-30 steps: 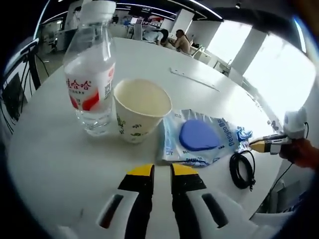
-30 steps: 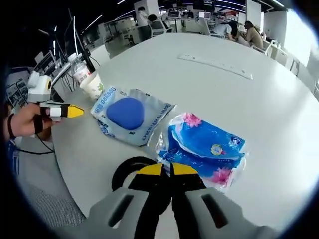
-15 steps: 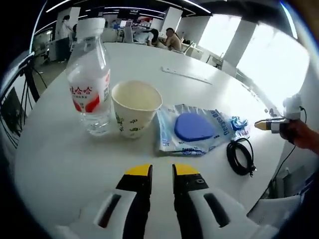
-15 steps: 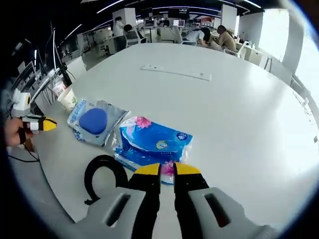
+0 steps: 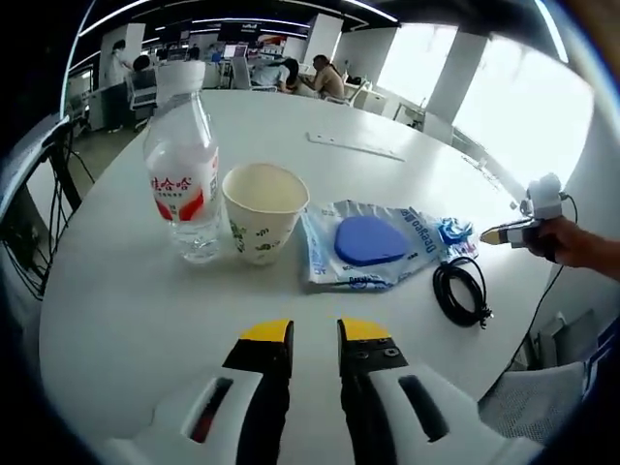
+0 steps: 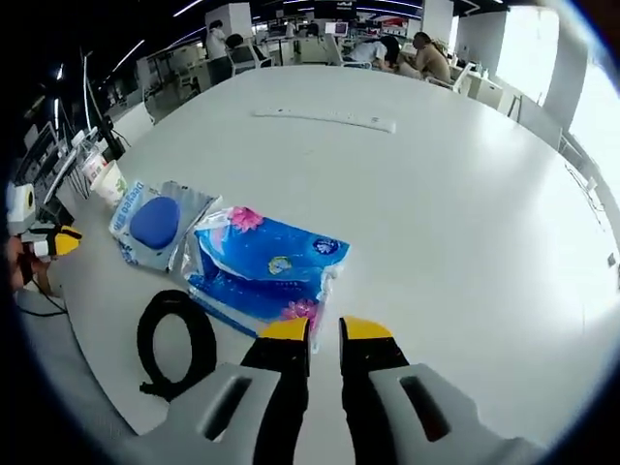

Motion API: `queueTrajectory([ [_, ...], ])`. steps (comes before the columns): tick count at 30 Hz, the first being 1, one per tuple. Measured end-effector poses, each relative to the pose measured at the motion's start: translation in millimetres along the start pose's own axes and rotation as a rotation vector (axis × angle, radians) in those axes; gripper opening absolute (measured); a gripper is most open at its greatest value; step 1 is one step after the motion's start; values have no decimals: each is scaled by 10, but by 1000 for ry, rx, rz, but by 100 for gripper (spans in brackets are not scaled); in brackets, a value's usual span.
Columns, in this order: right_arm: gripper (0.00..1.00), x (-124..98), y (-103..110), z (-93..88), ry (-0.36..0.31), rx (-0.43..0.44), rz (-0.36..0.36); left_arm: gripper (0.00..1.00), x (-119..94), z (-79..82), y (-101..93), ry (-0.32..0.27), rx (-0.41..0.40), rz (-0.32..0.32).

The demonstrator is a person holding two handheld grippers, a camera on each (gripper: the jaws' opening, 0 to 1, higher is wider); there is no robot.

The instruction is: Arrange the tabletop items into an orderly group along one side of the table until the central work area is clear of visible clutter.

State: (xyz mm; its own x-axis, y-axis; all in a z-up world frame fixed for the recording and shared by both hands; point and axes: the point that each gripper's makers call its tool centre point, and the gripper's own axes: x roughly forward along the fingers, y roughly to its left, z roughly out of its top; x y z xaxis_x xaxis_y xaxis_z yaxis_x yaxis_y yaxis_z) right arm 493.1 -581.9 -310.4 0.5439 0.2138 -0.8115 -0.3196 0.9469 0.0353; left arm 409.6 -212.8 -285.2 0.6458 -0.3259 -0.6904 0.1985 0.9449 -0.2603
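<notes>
A water bottle (image 5: 184, 174), a paper cup (image 5: 263, 211), a clear packet with a blue puff (image 5: 373, 242) and a black coiled cable (image 5: 460, 291) lie in a row near the table's edge. My left gripper (image 5: 316, 331) hovers in front of the cup, its jaws a narrow gap apart with nothing between them. The blue flowered tissue pack (image 6: 262, 271) lies beside the puff packet (image 6: 155, 221) and the cable (image 6: 176, 341). My right gripper (image 6: 325, 329) sits just short of the pack's near corner, jaws slightly apart and empty. It also appears in a hand at the right (image 5: 492, 234).
A long white strip (image 6: 325, 118) lies alone further out on the round white table (image 6: 465, 223). The table edge curves close behind the cable. Office desks and seated people are in the background. The left gripper (image 6: 66, 239) shows at the far left.
Both cameras have pulled back from the items. My right gripper has come off the tissue pack's edge and its jaws have widened a little. The left jaws have also spread slightly.
</notes>
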Motion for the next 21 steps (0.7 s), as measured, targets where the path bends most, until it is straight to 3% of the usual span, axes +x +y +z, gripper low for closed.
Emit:
queueTrajectory([
  [9,0,110,-42,-18,30,28,-11,16,-115,-2,0,-8,4,2],
  [11,0,107,-38,-6,24,68,-6,16,-134,-8,6,-11,0,2],
  [21,0,138,-59,65,16,98,-19,16,-177,-53,54,-11,-16,12],
])
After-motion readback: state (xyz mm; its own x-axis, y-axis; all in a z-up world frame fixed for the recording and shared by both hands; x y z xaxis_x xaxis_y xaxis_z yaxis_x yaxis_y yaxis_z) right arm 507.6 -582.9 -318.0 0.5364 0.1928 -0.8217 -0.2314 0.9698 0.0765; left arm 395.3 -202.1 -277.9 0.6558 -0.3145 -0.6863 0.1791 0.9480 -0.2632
